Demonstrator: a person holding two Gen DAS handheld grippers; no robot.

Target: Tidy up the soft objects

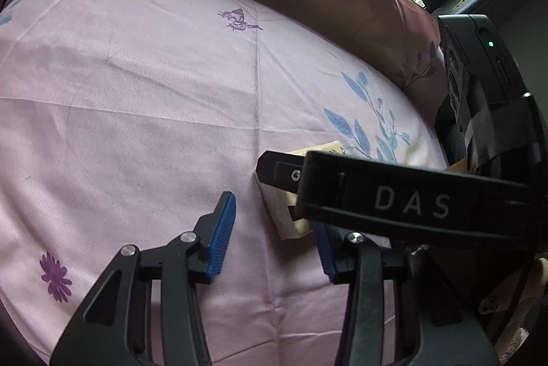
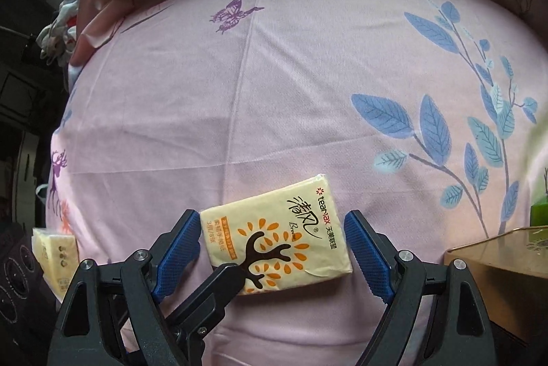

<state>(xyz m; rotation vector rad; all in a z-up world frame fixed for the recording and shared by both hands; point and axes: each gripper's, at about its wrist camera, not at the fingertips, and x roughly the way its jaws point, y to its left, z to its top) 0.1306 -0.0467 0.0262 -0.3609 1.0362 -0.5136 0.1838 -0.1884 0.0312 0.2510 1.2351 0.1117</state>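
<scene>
Below, the right gripper (image 2: 272, 249) stands open astride a tissue pack (image 2: 277, 229) on the bedsheet (image 2: 274, 92).

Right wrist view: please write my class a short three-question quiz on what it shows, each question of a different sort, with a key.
1. True or false: the tissue pack lies on the pink sheet between the open pads of the right claw.
2. Which print sits on the sheet beyond the pack? A) butterfly B) car C) fish
3. Fill in: counting the second pack at the left edge, this view shows ___ yellow packs.

Key: 1 true; 2 A; 3 two.
</scene>
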